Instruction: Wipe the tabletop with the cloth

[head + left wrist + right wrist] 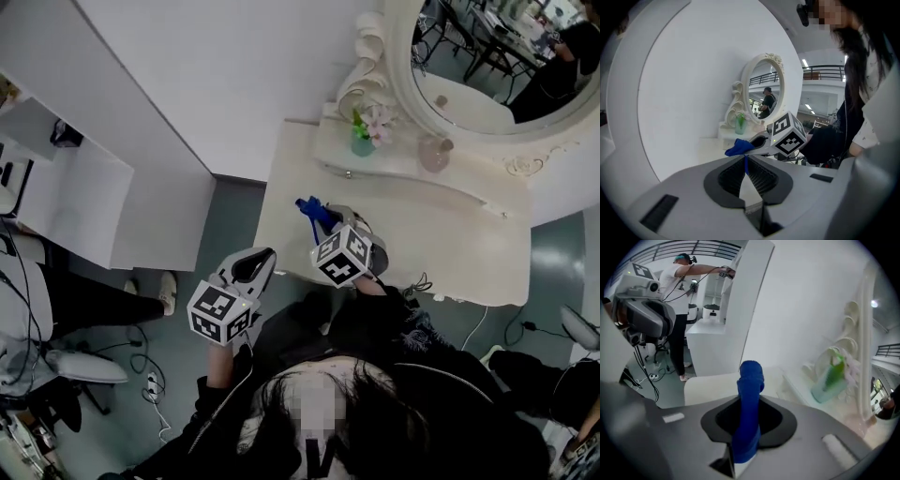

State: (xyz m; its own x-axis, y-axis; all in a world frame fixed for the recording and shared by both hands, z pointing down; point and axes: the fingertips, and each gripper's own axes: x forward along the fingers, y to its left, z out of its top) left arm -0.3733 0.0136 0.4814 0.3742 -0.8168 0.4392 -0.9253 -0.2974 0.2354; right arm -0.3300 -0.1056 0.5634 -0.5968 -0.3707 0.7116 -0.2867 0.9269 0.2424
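Note:
My right gripper is shut on a rolled blue cloth, which sticks up out of its jaws. It hovers over the front left part of the cream dressing tabletop. The cloth also shows in the left gripper view, held out ahead by the right gripper. My left gripper hangs over the floor just left of the table's front corner. Its jaws are together, with only a thin blue sliver showing in the slit between them.
An oval mirror stands at the back of the table on a raised shelf, with a green vase of flowers and a pink jar. A white cabinet stands to the left. A power strip lies on the floor.

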